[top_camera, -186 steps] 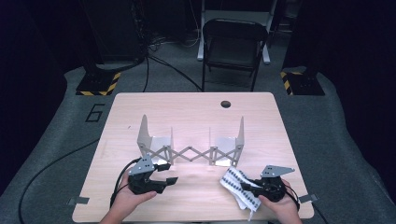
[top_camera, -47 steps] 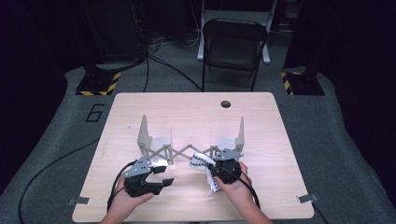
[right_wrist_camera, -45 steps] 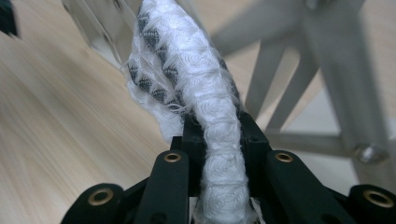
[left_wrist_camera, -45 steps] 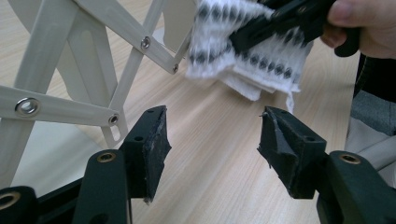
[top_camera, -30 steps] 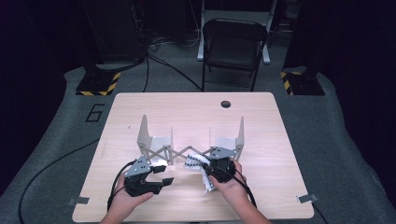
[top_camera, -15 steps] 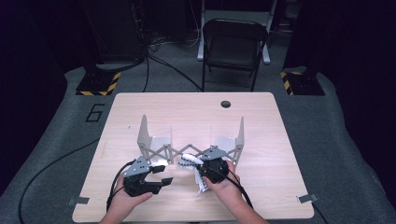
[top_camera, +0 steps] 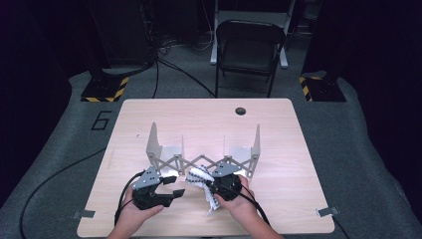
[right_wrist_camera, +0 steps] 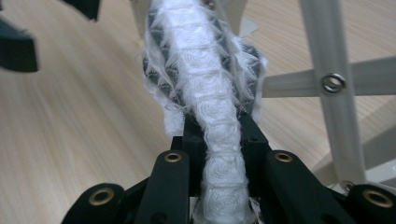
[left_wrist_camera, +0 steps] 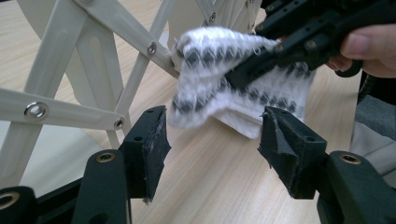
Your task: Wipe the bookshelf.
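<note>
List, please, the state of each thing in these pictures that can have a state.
Right gripper: shut on the patterned sock.
Left gripper: open, nothing between its fingers.
Patterned sock: white with grey diamonds, lifted at the gripped end, its toe end close beside the rack.
Expandable rack: upright on the table, scissor arms stretched wide.
Folding chair: unfolded, standing behind the table.
</note>
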Motion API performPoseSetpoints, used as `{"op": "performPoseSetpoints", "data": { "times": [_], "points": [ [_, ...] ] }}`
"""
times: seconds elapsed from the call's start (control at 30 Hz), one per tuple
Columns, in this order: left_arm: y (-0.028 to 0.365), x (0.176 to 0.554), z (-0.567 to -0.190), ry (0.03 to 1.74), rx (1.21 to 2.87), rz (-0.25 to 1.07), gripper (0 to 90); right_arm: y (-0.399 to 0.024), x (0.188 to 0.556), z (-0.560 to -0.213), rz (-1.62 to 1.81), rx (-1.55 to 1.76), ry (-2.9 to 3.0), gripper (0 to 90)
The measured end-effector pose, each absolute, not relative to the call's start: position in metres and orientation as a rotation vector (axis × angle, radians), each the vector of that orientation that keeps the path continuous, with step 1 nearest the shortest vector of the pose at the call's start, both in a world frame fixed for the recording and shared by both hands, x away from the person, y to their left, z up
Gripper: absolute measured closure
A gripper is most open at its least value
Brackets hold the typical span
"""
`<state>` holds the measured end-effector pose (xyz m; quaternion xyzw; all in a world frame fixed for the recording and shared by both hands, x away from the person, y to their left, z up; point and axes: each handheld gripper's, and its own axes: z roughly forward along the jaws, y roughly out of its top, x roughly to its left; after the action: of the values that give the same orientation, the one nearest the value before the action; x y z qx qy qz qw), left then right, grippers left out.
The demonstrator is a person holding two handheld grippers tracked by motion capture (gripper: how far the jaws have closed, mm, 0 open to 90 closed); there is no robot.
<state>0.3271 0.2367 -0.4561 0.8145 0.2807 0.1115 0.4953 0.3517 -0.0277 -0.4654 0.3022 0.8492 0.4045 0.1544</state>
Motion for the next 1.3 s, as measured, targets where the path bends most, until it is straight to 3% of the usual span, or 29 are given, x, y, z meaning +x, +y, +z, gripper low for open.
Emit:
{"op": "performPoseSetpoints", "data": {
  "times": [0.3, 0.77, 0.83, 0.87, 0.9, 0.93, 1.03, 1.07, 1.3],
  "points": [
    [0.217, 0.336, -0.442, 0.591, 1.978, 0.323, 37.8, -0.024, 0.343, -0.463, 1.142, 0.728, 2.518, 78.1],
    [0.189, 0.341, -0.456, 0.457, 2.1, 0.229, 40.1, -0.022, 0.34, -0.45, 1.172, 0.6, 2.528, 78.3],
    [0.189, 0.34, -0.459, 0.455, 2.124, 0.226, 45.5, -0.022, 0.34, -0.45, 1.183, 0.617, 2.521, 78.2],
    [0.189, 0.34, -0.46, 0.465, 2.156, 0.242, 58.1, -0.023, 0.341, -0.45, 1.18, 0.616, 2.519, 77.1],
    [0.189, 0.34, -0.46, 0.465, 2.156, 0.242, 63.1, -0.023, 0.341, -0.45, 1.18, 0.616, 2.519, 77.1],
    [0.19, 0.34, -0.46, 0.478, 2.152, 0.248, 63.1, -0.023, 0.341, -0.45, 1.181, 0.633, 2.516, 75.6],
    [0.194, 0.341, -0.459, 0.502, 2.16, 0.239, 74.8, -0.025, 0.341, -0.45, 1.18, 0.617, 2.511, 70.3],
    [0.194, 0.34, -0.46, 0.521, 2.159, 0.268, 78.0, -0.025, 0.34, -0.449, 1.164, 0.606, 2.493, 63.0],
    [0.205, 0.339, -0.452, 0.695, 2.079, 0.405, 80.1, -0.045, 0.332, -0.448, 1.205, 0.741, 2.385, 48.9]
  ]
}}
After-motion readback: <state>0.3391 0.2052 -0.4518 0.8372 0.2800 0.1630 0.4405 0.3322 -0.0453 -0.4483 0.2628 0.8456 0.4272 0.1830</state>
